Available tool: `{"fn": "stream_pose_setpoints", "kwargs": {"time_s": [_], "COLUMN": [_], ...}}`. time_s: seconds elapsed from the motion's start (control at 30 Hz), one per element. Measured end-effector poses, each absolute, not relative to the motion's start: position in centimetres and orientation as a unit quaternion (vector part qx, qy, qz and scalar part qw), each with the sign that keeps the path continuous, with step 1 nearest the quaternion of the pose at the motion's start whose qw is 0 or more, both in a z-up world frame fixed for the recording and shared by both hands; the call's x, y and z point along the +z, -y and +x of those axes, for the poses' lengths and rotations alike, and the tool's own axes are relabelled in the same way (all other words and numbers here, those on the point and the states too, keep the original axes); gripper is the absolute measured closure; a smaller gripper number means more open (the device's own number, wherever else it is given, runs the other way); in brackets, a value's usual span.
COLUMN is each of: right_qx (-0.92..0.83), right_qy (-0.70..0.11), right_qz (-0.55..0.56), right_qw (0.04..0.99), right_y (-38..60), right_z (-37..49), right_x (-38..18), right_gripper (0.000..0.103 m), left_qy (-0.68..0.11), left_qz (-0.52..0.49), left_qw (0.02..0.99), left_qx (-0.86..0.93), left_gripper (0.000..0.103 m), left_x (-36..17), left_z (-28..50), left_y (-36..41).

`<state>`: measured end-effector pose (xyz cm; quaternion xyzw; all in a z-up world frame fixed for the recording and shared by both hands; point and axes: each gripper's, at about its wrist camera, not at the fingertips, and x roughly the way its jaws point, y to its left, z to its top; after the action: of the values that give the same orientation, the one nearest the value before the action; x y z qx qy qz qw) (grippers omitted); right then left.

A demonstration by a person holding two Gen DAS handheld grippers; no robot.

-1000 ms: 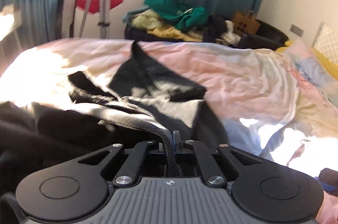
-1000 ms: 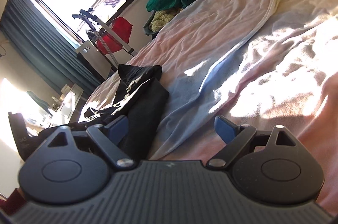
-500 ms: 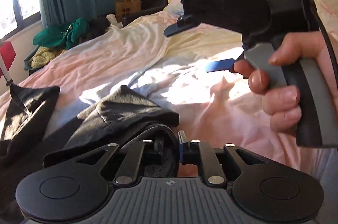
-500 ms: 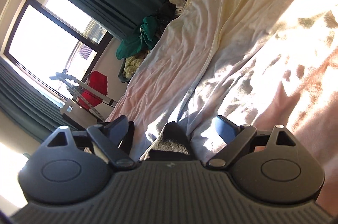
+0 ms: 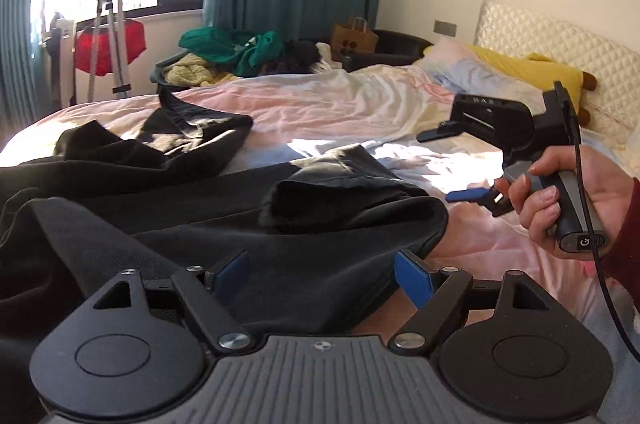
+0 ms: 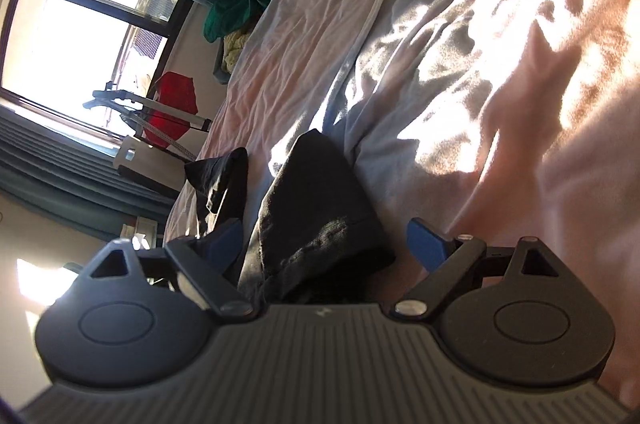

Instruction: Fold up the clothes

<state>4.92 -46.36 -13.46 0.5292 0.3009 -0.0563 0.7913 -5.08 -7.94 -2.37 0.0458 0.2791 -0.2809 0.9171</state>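
A black garment lies crumpled across the left and near part of the bed, which has a pastel pink, blue and yellow sheet. My left gripper is low over the garment's near fold. Its jaws are opening, and the cloth lies between the blue pads without being pressed. A hand holds my right gripper at the right, open, just past the garment's folded end. In the right wrist view the right gripper is open and tilted, with a black fold lying between its fingers, unclamped.
A heap of green and yellow clothes sits beyond the bed's far side, with a brown paper bag beside it. A tripod and a red item stand by the window. A yellow pillow and a quilted headboard are at the right.
My left gripper was shut on a black edge of the garment; it swung right across the bed, its jaws spread and the cloth dropped free. My right gripper rolled and sank toward the black fold.
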Motion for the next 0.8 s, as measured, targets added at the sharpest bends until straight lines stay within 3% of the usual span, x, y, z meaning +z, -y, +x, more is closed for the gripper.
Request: {"fn": "stream_pose_setpoints", "kwargs": {"time_s": [0.03, 0.1, 0.17, 0.2, 0.23, 0.27, 0.3, 0.5, 0.53, 0.8], "right_qx": [-0.056, -0.055, -0.063, -0.067, -0.073, -0.076, -0.083, -0.113, -0.118, -0.199], "right_qy": [-0.311, -0.327, -0.333, -0.336, -0.333, -0.332, -0.337, -0.290, -0.280, -0.235], "right_qz": [0.531, 0.534, 0.537, 0.539, 0.539, 0.535, 0.517, 0.401, 0.375, 0.201], "right_qw": [0.786, 0.778, 0.772, 0.770, 0.770, 0.773, 0.783, 0.861, 0.875, 0.930], "right_y": [46.0, 45.3, 44.8, 44.5, 44.3, 44.2, 44.0, 44.3, 44.7, 49.9], "right_z": [5.2, 5.7, 6.4, 6.7, 7.2, 7.8, 8.4, 11.4, 12.1, 18.4], "right_x": [-13.9, -14.6, -15.1, -15.4, -15.6, -15.5, -15.1, -9.4, -8.4, -6.9], "right_gripper": [0.013, 0.030, 0.034, 0.042, 0.052, 0.075, 0.083, 0.089, 0.097, 0.096], "left_qy": [-0.278, -0.284, -0.291, -0.288, -0.281, -0.273, -0.267, -0.264, -0.263, -0.273], "left_qz": [0.020, -0.038, -0.073, -0.077, -0.077, -0.079, -0.084, -0.134, -0.134, -0.127], "left_qw": [0.922, 0.925, 0.925, 0.927, 0.929, 0.932, 0.933, 0.927, 0.927, 0.923], "left_qx": [-0.270, -0.251, -0.234, -0.229, -0.227, -0.226, -0.226, -0.232, -0.230, -0.239], "left_gripper": [0.021, 0.021, 0.021, 0.021, 0.021, 0.021, 0.021, 0.021, 0.021, 0.021], "left_x": [-2.6, -3.2, -3.5, -3.4, -3.1, -2.9, -2.7, -2.5, -2.6, -3.7], "left_z": [-5.3, -5.6, -5.7, -5.7, -5.7, -5.7, -5.6, -5.4, -5.4, -4.0], "left_y": [6.6, 4.0, 2.3, 1.9, 1.6, 1.4, 1.1, -0.4, -0.4, 1.5]}}
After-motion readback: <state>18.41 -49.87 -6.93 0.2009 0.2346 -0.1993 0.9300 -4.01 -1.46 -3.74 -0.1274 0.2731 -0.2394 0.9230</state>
